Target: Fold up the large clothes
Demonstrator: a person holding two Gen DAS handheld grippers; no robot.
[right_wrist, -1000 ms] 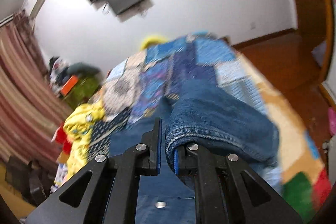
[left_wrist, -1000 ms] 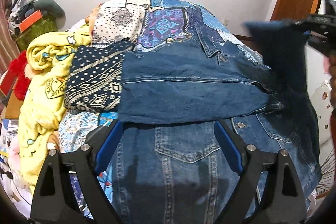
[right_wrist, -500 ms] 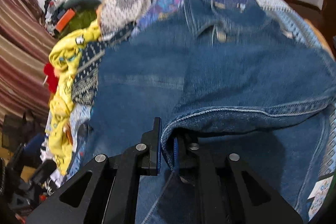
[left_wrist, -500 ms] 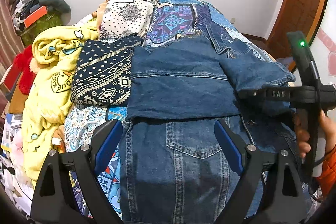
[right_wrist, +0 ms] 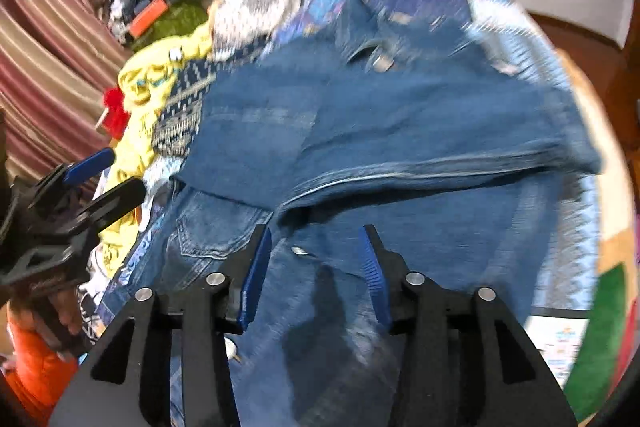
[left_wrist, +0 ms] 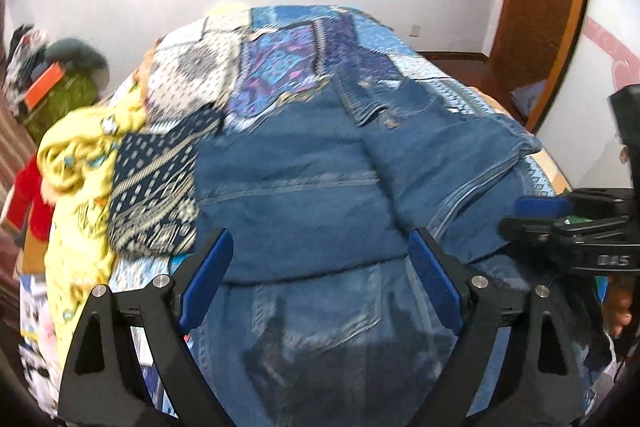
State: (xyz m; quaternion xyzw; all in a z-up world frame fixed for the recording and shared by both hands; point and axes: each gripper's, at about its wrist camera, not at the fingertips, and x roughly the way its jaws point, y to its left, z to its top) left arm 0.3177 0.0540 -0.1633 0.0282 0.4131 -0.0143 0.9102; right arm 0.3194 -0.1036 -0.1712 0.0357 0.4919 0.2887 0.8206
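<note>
Denim jacket (left_wrist: pixel 304 195): lying across the patchwork quilt (left_wrist: pixel 288 59), filling the centre of both views, both sleeves lying folded over its front. Left gripper (left_wrist: pixel 320 275): hovering at lower centre, fingers spread wide, gripping nothing. Right gripper (right_wrist: pixel 316 271): hovering at lower centre, fingers parted, empty. Yellow garment (left_wrist: pixel 76 163): lying at left.

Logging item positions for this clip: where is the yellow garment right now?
In the left wrist view the yellow garment lies bunched along the bed's left edge, beside the patterned navy cloth, left of the denim jacket.
</note>
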